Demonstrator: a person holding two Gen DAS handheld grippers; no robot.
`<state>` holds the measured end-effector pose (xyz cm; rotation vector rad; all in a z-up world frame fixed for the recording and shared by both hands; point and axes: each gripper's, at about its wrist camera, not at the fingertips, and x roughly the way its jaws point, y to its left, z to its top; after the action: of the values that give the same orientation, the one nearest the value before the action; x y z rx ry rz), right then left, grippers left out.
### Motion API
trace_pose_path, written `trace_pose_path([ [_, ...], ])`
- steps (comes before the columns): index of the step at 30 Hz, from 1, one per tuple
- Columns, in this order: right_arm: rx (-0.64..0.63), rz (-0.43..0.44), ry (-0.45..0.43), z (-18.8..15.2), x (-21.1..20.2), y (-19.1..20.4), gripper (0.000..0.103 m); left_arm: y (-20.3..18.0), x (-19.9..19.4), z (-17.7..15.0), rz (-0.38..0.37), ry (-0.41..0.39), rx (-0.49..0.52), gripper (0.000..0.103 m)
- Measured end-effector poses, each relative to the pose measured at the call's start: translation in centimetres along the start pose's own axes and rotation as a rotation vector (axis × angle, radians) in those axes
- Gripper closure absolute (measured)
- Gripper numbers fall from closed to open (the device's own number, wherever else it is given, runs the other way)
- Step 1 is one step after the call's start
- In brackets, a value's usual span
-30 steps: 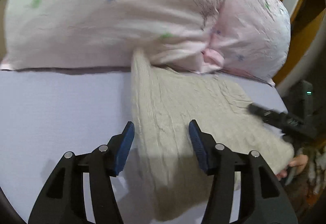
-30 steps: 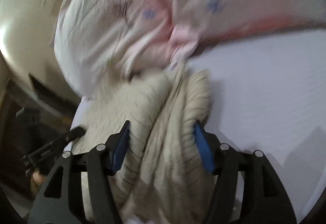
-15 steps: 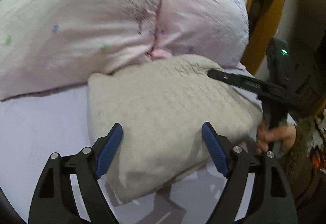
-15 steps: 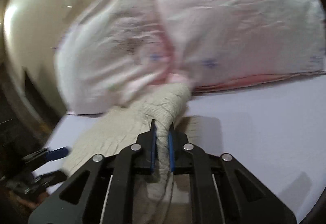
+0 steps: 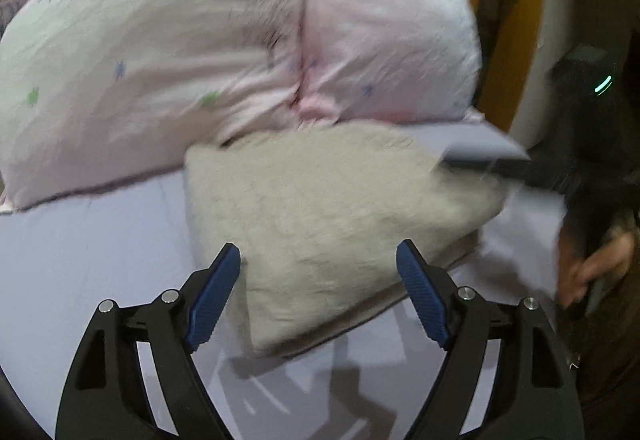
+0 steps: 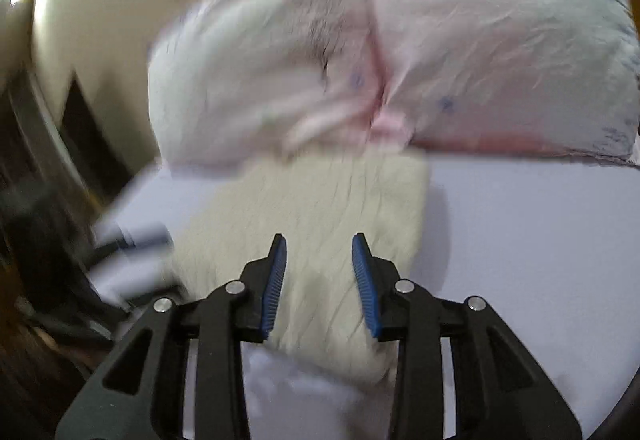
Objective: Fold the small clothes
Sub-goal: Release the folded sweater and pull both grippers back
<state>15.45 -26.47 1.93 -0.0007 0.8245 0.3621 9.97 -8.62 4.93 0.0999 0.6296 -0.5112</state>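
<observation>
A beige knitted garment [image 5: 332, 211] lies folded on the lilac bedsheet [image 5: 80, 240], its far edge against the pillows. My left gripper [image 5: 320, 296] is open and empty, its blue pads just above the garment's near edge. In the right wrist view the same garment [image 6: 320, 207] lies flat under my right gripper [image 6: 320, 272], which is open with nothing between its pads. The right gripper also shows blurred in the left wrist view [image 5: 500, 159], at the garment's right edge, held by a hand [image 5: 592, 268].
Two pale pink pillows [image 5: 200, 51] with small star prints lie along the back of the bed and show in the right wrist view [image 6: 400, 39]. A cream wall [image 6: 100, 19] and dark furniture lie beyond the bed's edge. An orange door frame [image 5: 516, 39] stands at right.
My right gripper has let go of the garment fold and opened. The garment now lies flat and folded. My left gripper stays open and has drawn back slightly.
</observation>
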Motion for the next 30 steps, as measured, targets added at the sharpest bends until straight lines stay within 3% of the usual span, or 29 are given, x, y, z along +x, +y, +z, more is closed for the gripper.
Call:
trace_pose_path([
  [1,-0.002,-0.015,0.019,-0.5,0.6,-0.1,0.068,-0.5,0.0,-0.1,-0.004,-0.005,0.02,0.021],
  [4,0.024,-0.001,-0.006,-1.2,-0.2,-0.3,0.068,-1.5,1.5,-1.2,0.041,0.081,0.078,0.021],
  [6,0.053,0.011,-0.04,-2.0,-2.2,-0.4,0.062,-1.5,1.0,-1.7,0.047,0.078,0.078,0.021],
  [7,0.063,0.023,-0.059,-2.2,-3.2,-0.6,0.045,-1.1,0.2,-1.8,0.027,0.069,0.04,0.021],
  [8,0.077,0.042,-0.099,-3.1,-4.6,-0.5,0.019,-0.8,-0.2,-2.0,0.011,0.063,0.011,0.021],
  [10,0.086,0.04,-0.15,-3.9,-6.9,-0.5,0.002,0.8,-1.4,-3.0,-0.034,0.061,-0.106,0.019],
  [13,0.103,0.029,-0.168,-5.0,-7.7,-0.3,0.002,2.5,-1.9,-4.7,-0.012,0.084,-0.225,0.016],
  [15,0.13,-0.059,-0.103,-5.5,-6.8,-0.2,0.002,3.0,-1.4,-5.5,0.075,0.136,-0.257,0.012],
  [19,0.126,-0.138,0.042,-5.8,-3.8,0.6,0.002,2.2,0.3,-5.9,0.185,0.212,-0.207,0.008],
  [23,0.089,-0.219,0.116,-5.7,-1.7,1.9,0.002,1.7,1.2,-5.9,0.268,0.262,-0.16,0.001],
  [25,0.054,-0.266,0.139,-5.6,-1.2,2.4,0.002,2.1,1.8,-6.1,0.288,0.308,-0.176,0.001],
  [30,0.053,-0.265,0.137,-5.5,-1.2,2.3,0.002,2.1,1.6,-6.2,0.302,0.314,-0.171,0.001],
])
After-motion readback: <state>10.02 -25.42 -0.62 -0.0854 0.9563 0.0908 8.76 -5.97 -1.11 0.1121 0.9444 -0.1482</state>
